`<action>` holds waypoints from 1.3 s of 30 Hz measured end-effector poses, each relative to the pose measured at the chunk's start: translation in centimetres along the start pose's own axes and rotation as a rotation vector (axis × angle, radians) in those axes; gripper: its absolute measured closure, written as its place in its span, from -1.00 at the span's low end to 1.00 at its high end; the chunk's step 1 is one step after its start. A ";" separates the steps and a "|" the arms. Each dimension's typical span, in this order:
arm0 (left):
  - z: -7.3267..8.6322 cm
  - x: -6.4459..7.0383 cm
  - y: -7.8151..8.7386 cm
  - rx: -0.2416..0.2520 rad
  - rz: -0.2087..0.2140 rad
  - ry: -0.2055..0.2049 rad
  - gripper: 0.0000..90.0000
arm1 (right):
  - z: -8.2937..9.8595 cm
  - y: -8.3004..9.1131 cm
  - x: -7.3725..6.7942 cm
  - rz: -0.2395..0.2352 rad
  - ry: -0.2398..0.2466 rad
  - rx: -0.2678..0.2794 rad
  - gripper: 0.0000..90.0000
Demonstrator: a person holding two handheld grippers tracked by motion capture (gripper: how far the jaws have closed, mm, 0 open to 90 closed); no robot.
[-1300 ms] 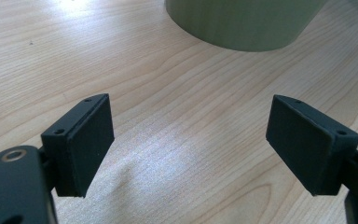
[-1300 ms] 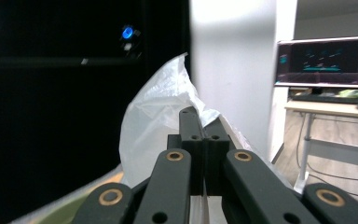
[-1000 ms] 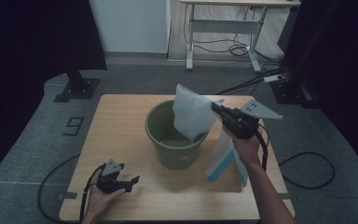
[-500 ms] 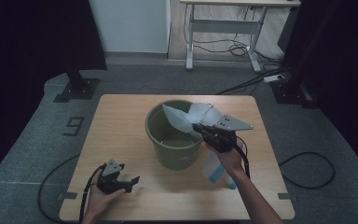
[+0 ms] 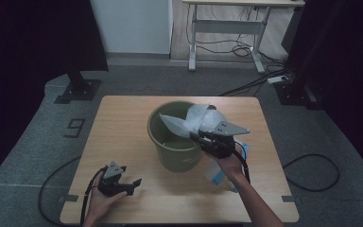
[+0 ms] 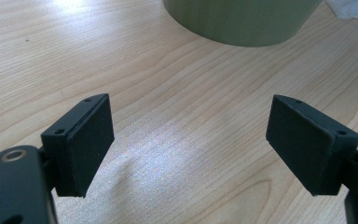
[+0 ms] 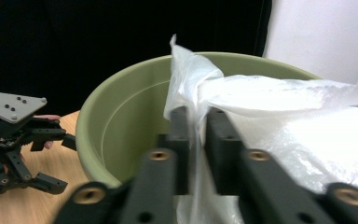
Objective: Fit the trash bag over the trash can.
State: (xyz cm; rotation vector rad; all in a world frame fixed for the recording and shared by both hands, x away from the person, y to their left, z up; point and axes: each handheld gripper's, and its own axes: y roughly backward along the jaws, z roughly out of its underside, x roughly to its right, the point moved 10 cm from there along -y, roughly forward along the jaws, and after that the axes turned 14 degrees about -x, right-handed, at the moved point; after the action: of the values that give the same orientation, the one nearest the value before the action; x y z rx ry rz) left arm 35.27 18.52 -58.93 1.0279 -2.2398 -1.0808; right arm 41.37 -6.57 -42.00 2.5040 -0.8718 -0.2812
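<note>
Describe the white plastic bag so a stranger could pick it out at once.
On the wooden table stands a green bucket, near the middle. The bag drapes over the bucket's right rim, pinched by the right gripper. It is crumpled, translucent white film, unlike the flat blue-and-white packet lying on the table beside the bucket.

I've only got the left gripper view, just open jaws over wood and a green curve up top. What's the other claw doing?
Observer: The right claw is shut on a white plastic bag.
Operator: Where's the bag relative to the green thing?
Observer: That's a green bucket; the bag hangs over its rim and partly inside.
Operator: Anything else on the table?
Observer: A white and blue packet lies beside the bucket, under the right forearm.
</note>
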 end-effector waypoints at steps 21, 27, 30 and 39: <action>-1.3 -0.3 -0.5 0.016 0.020 -0.014 -0.67 | 3.7 5.4 2.2 0.216 -0.083 0.030 -0.44; -1.6 -0.2 -0.7 0.016 0.020 -0.018 -0.67 | 6.2 6.0 2.9 0.248 -0.147 0.029 -0.52; -1.6 -0.2 -0.8 0.014 0.021 -0.019 -0.67 | 7.2 6.0 3.0 0.270 -0.159 0.029 -0.55; -1.6 -0.1 -0.8 0.014 0.021 -0.019 -0.67 | 10.1 4.3 3.9 0.294 -0.246 -0.002 -0.59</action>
State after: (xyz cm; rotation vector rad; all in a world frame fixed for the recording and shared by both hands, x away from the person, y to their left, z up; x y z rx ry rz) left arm 36.73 17.51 -58.61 1.0018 -2.2714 -1.0712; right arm 38.74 -15.64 -48.83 2.3289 -1.3188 -0.4955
